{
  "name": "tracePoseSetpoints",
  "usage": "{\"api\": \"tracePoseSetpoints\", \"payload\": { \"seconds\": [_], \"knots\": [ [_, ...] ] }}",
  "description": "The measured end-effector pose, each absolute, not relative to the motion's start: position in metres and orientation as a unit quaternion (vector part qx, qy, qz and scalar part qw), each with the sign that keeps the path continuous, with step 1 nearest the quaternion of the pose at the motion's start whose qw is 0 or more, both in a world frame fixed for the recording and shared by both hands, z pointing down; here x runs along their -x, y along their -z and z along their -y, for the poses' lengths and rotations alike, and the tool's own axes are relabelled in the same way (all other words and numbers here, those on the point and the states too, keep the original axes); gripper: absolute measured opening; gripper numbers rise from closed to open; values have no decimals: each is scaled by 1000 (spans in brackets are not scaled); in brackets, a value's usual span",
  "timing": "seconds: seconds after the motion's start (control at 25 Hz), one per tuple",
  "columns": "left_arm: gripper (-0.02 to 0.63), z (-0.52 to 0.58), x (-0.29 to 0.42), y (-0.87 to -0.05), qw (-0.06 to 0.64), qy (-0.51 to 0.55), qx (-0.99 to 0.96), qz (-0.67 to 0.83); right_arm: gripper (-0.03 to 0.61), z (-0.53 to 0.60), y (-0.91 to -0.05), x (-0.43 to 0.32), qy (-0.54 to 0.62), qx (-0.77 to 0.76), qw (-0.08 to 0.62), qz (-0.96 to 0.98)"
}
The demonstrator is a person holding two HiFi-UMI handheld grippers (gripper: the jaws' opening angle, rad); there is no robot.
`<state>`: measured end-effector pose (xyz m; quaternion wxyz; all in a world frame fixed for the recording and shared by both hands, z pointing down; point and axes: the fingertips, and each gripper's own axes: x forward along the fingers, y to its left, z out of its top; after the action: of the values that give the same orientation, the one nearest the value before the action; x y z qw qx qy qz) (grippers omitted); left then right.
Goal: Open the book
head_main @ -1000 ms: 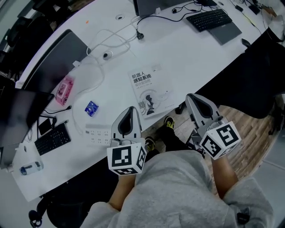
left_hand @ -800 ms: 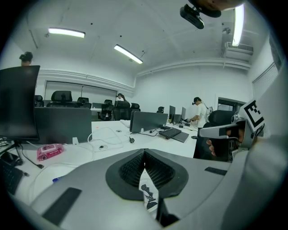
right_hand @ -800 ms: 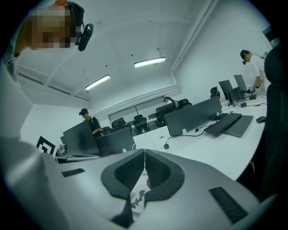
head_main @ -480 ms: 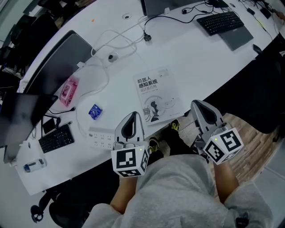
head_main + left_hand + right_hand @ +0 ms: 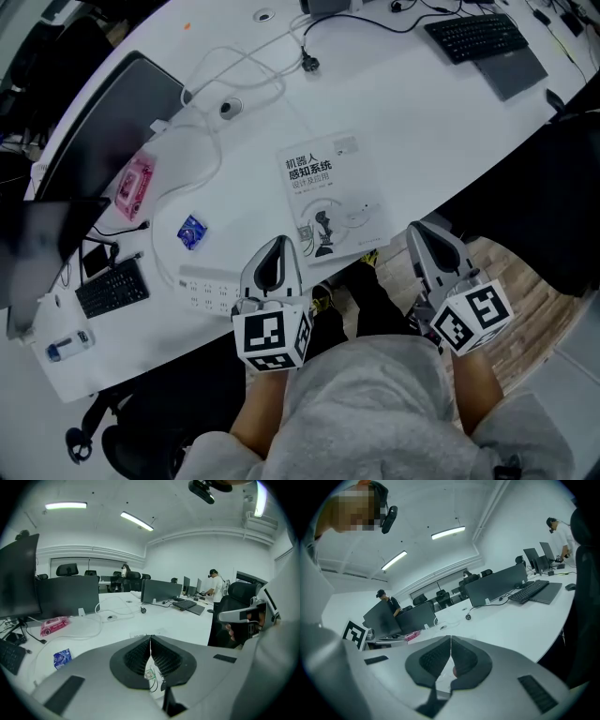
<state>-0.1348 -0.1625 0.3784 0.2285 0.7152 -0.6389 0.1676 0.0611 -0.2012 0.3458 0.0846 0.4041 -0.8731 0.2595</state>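
Plainly, the book [image 5: 330,195] lies closed and cover-up on the white table [image 5: 422,103], flat, close to the table's near edge and a little right of the middle of the head view. Neither tool touches it. The left gripper [image 5: 277,242] hangs at the book's seven o'clock with its jaws clenched tip to tip on nothing, and the right gripper [image 5: 419,228] sits at its four o'clock off the table edge, likewise pressed together and empty. A power strip [image 5: 202,286] lies at the book's eight o'clock, a blue packet [image 5: 191,231] at nine. The step in hand looks like the approach. To do it well, I judge one tool should pin the cover's nine o'clock side near the spine while the other slips a thin tip under the three o'clock edge, taking the cover alone, not a wad of pages.
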Motion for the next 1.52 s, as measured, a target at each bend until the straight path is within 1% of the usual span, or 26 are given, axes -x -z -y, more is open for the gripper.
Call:
{"api": "tracePoseSetpoints", "payload": {
  "seconds": [0.24, 0.48, 0.6, 0.72, 0.76, 0.8, 1.08, 1.52],
  "knots": [
    [12, 164, 147, -388, 233, -182, -702, 648, 28, 205, -357, -58, -276, -398, 87, 871],
    [12, 163, 140, -419, 264, -184, -695, 643, 28, 204, -380, -70, -296, -396, 105, 863],
    [13, 162, 139, -429, 275, -187, -692, 641, 29, 202, -394, -71, -316, -391, 102, 858],
    [53, 161, 138, -441, 288, -189, -688, 638, 36, 200, -406, -68, -345, -378, 85, 855],
    [78, 160, 138, -445, 292, -191, -688, 636, 76, 199, -409, -66, -355, -372, 82, 854],
    [89, 160, 137, -450, 296, -194, -688, 634, 126, 197, -413, -64, -364, -367, 82, 852],
    [110, 162, 135, -480, 324, -208, -676, 628, 127, 186, -449, -63, -410, -352, 103, 835],
    [118, 169, 136, -513, 353, -227, -663, 620, 127, 190, -482, -55, -444, -337, 115, 822]
  ]
}}
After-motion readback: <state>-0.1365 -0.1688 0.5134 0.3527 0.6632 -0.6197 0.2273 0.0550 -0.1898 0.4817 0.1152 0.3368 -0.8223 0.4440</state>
